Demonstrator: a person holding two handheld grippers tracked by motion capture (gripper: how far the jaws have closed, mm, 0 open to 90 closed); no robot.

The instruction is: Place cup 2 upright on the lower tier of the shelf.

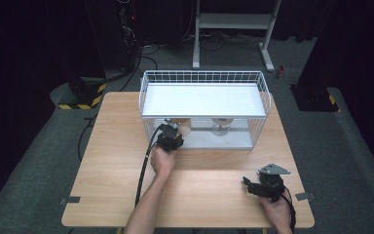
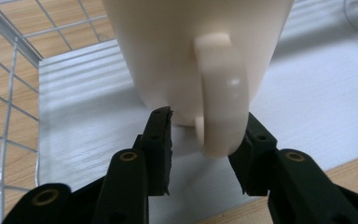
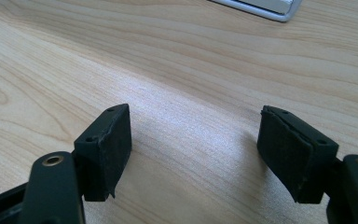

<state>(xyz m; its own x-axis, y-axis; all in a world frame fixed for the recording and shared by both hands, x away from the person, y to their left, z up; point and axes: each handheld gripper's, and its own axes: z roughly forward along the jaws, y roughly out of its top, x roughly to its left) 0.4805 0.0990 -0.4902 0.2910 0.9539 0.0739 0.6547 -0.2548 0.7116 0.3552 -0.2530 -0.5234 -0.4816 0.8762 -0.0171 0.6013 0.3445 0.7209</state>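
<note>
Now the left gripper (image 2: 204, 140) has its jaws clenched on the handle of the cream mug (image 2: 191, 51), which stands inside the wire basket (image 1: 146, 97), likely to lift it. Meanwhile the right gripper (image 3: 196, 149) waits released over the desk (image 3: 177, 70).

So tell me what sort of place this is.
Probably a lab or studio set up for recording, not a home: a light wooden table stands on grey carpet against black walls, with loose cables and a grey metal stand behind it, and yellow-and-black hazard tape on the floor.
</note>
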